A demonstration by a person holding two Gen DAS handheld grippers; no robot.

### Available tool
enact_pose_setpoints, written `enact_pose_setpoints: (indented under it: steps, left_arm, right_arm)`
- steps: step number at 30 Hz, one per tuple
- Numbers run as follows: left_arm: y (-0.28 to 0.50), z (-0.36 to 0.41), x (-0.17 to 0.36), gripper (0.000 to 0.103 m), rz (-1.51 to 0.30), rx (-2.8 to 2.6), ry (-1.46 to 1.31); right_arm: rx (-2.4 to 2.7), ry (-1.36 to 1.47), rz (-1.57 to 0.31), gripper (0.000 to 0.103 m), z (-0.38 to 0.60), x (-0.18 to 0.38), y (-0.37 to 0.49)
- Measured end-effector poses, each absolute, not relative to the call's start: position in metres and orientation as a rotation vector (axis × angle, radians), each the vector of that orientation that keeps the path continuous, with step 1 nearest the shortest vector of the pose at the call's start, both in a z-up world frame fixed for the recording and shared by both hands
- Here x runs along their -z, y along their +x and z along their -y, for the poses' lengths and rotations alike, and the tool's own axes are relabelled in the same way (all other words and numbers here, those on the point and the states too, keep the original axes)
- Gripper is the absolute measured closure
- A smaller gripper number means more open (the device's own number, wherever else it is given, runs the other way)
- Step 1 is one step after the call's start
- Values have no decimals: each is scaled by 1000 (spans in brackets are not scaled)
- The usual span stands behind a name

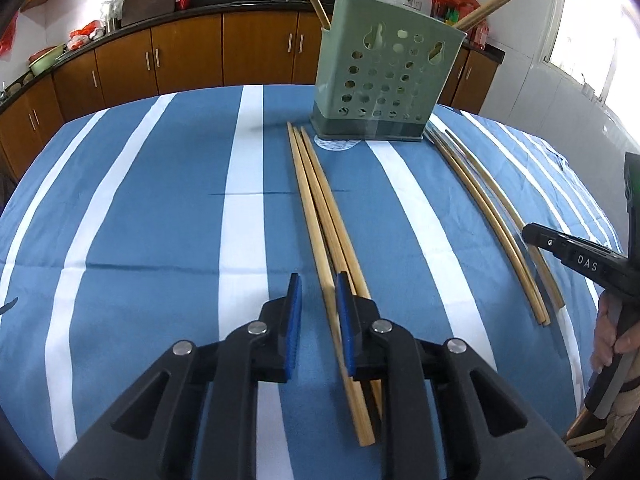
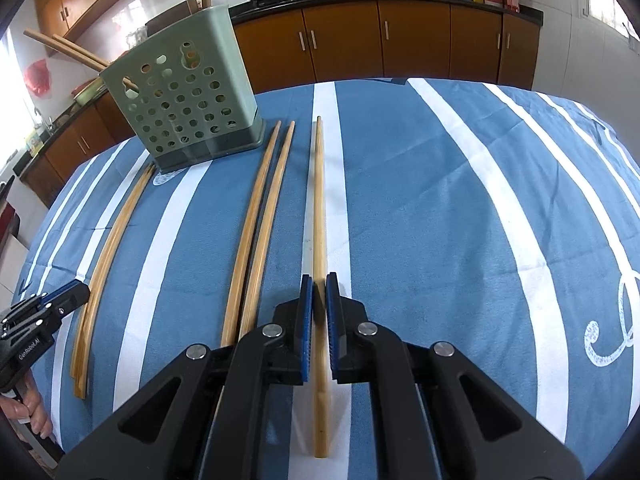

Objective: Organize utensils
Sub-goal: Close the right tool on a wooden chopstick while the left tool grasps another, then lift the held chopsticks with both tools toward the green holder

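Low in the right wrist view, the right gripper point(image 2: 319, 280) is clamped on a single chopstick point(image 2: 319, 208) that runs up the frame's centre along a white stripe of the blue striped tablecloth point(image 2: 400, 200). Left of it lie a pair point(image 2: 260, 232) of chopsticks and, further left, a bundle point(image 2: 104, 256) beside the left gripper point(image 2: 70, 294) at the left edge. In the left wrist view, the left gripper point(image 1: 319, 286) sits at bottom centre with its blue pads narrowly apart: one stick of the bundle passes between them, but whether they pinch it cannot be told. A hand point(image 1: 612, 332) holds the other tool at the right edge. Beyond the sticks, in the upper part of both frames, stands the green perforated holder point(image 1: 384, 76) with several chopsticks already upright inside. Brown cabinets point(image 2: 416, 36) line the far wall.
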State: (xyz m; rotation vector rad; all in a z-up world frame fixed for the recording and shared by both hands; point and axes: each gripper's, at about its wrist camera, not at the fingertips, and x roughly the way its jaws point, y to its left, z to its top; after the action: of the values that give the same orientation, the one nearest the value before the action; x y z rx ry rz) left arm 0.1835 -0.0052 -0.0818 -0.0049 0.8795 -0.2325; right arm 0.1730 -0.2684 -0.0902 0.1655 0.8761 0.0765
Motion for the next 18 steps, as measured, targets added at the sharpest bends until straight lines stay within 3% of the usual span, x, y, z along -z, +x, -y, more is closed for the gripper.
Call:
enact_pose_setpoints:
  steps: [7,18]
  left_arm:
    - [190,8,82,95,-891,176,29]
    - [238,-36,80,95,-905,83,-44]
  right_arm:
    - [-82,158,-886,95,264,89,169]
    - [-10,128,-859,95,280,89,189]
